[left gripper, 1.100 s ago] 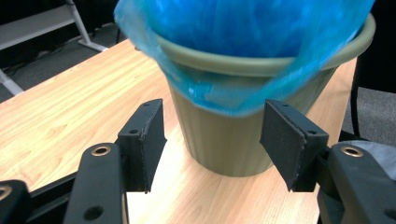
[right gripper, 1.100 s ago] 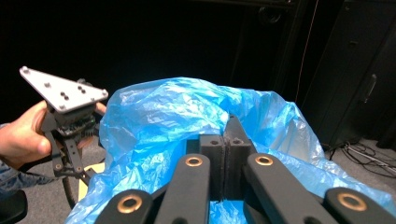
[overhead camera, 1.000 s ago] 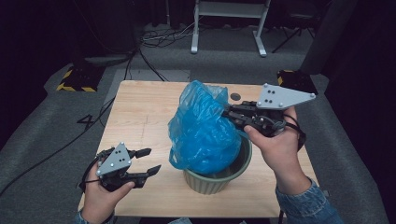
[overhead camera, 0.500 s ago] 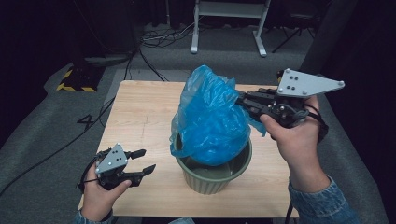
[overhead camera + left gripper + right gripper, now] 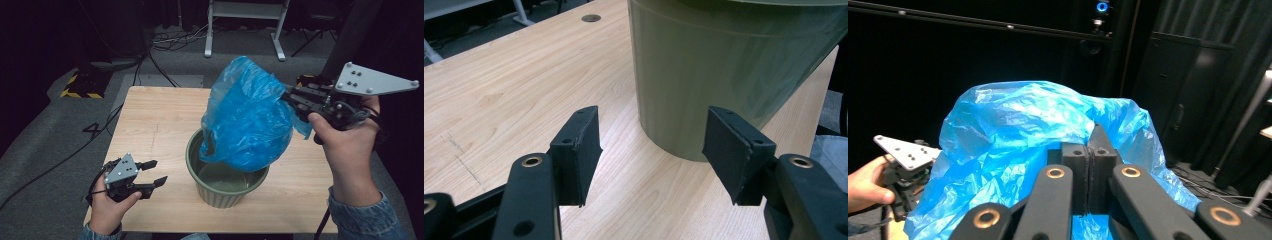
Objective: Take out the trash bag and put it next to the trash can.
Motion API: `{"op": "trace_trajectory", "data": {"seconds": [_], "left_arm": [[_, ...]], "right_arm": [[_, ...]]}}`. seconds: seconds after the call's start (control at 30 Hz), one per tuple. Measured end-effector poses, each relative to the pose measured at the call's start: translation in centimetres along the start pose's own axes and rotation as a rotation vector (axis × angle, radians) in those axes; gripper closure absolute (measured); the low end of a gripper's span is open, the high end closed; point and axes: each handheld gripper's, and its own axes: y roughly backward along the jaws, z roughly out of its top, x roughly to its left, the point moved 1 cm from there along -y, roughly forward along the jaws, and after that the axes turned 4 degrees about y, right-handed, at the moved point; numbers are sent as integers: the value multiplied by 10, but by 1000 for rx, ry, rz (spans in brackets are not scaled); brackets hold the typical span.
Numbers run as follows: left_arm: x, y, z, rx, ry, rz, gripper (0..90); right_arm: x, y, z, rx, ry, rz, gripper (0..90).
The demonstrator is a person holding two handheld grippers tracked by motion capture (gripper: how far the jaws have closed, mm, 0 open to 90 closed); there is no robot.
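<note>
A blue plastic bag (image 5: pixel 247 122) hangs in the air over a green round bin (image 5: pixel 225 192) that stands on the wooden table (image 5: pixel 155 115). My right gripper (image 5: pixel 290 100) is shut on the bag's right edge and holds it up, so the bag's lower end still dips to the bin's rim. In the right gripper view the bag (image 5: pixel 1013 135) drapes over my pressed-together jaws, with the right gripper (image 5: pixel 1089 155) pinching it. My left gripper (image 5: pixel 155 172) rests open on the table left of the bin. In the left gripper view the left gripper (image 5: pixel 654 150) stands empty before the bin's wall (image 5: pixel 724 70).
A round cable hole (image 5: pixel 591 18) sits in the table beyond the bin. Cables (image 5: pixel 165 42) and a white stand (image 5: pixel 245 20) lie on the floor behind the table. A yellow-black striped block (image 5: pixel 80 85) is at the far left.
My right gripper has risen and moved right with the bag, lifting most of it out of the bin. The left gripper has stayed in place.
</note>
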Motion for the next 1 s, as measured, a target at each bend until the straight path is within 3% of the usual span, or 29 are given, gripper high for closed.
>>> {"op": "trace_trajectory", "data": {"seconds": [0.57, 1.0], "left_arm": [[-1, 0, -7, 15, 17, 10, 397], [1, 7, -13, 18, 28, 23, 394]], "right_arm": [[-37, 59, -5, 12, -9, -165, 894], [-63, 78, -43, 52, -77, -252, 894]]}}
